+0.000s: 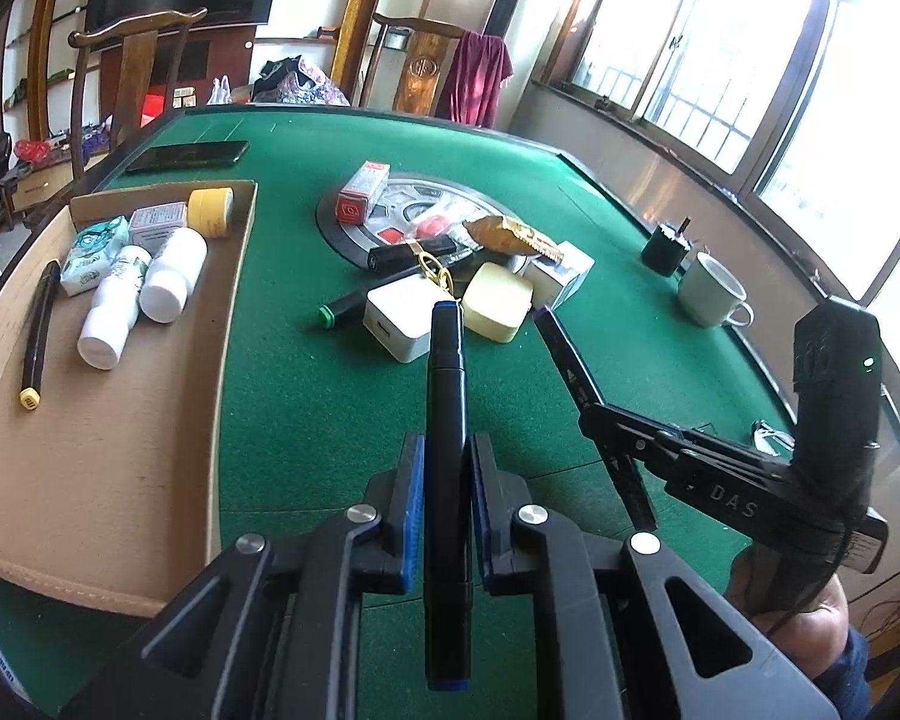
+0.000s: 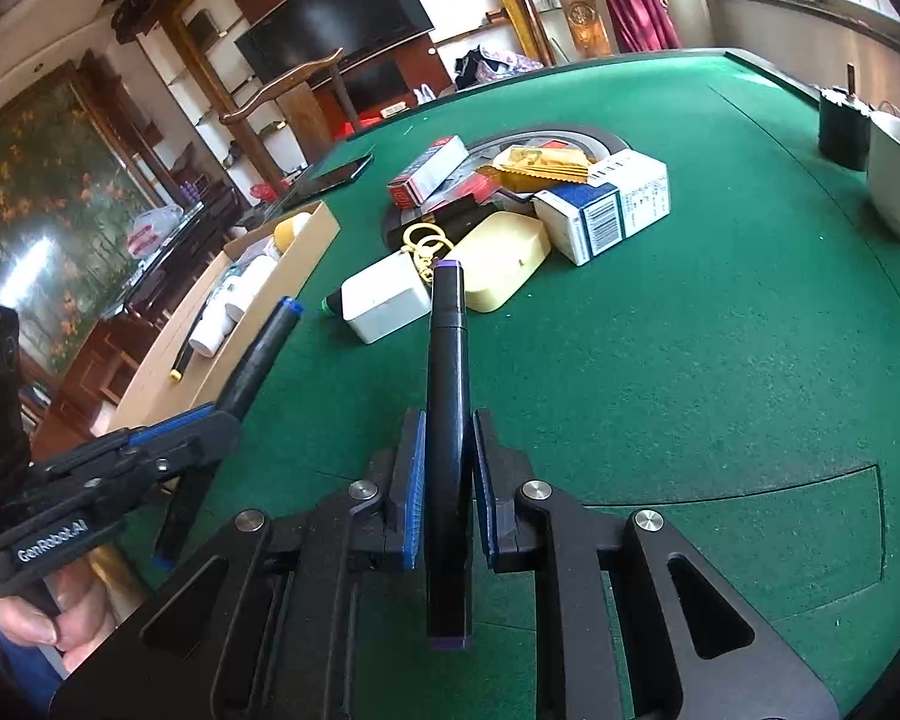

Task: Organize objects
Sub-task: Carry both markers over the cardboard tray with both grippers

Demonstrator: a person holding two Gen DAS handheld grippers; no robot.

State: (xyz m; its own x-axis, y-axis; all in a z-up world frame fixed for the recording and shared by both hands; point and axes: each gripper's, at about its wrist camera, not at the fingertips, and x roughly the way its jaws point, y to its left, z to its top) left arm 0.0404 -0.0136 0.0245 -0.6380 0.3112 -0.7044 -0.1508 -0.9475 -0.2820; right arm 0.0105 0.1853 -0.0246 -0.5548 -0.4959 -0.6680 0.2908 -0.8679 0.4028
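Both tools are gripping light, stiff, smooth-barrelled markers at mid-length above the bench: the left tool [image 1: 441,516] is clamping the blue marker [image 1: 446,420] at lower centre, the right tool [image 2: 447,498] the purple marker [image 2: 447,420] likewise, so either could slip or pivot.

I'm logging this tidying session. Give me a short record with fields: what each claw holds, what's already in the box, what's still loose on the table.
left claw: shut on blue-capped marker
right claw: shut on purple-capped marker
cardboard box: two white bottles, yellow-capped marker, yellow tape roll, tissue pack, small carton
loose on table: green-capped marker, white charger, yellow case, keyring, phone, mug
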